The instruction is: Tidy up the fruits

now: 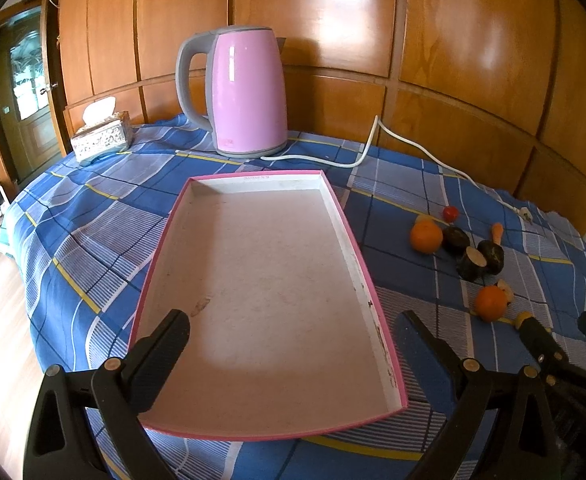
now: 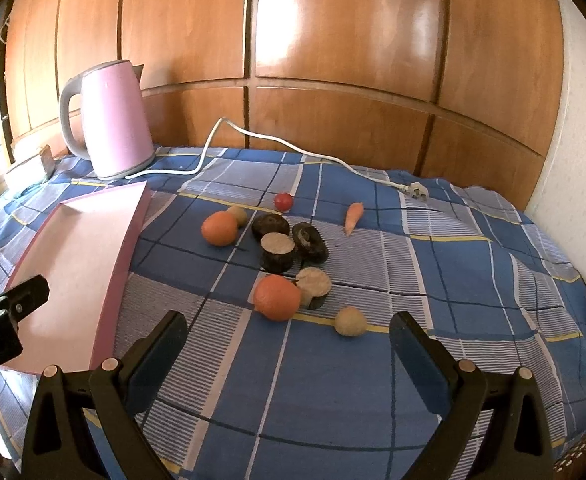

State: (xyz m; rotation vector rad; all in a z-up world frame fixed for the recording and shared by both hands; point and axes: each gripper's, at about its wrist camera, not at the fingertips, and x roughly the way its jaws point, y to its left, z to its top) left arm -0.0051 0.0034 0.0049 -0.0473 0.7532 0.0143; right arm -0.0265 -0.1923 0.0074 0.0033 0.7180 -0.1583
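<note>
A pink-rimmed shallow tray [image 1: 357,248] [image 2: 129,236] lies empty on the blue checked cloth. My left gripper [image 1: 293,336] hovers open over its near end. To the tray's right lie the fruits: a near orange [image 2: 277,297] [image 1: 491,302], a far orange [image 2: 219,228] [image 1: 425,237], a small red tomato [image 2: 284,201] [image 1: 449,213], a small carrot [image 2: 353,216], two pale round fruits [image 2: 350,321] [image 2: 238,214] and several dark cut chunks [image 2: 278,251] [image 1: 473,262]. My right gripper [image 2: 289,344] stands open just short of the near orange, holding nothing.
A pink kettle [image 1: 249,92] [image 2: 113,120] stands at the back, its white cord [image 2: 293,152] and plug [image 2: 417,192] trailing across the cloth. A tissue box [image 1: 101,136] sits at the far left. Wooden panels [image 1: 333,20] back the table; the cloth drops off at the right edge.
</note>
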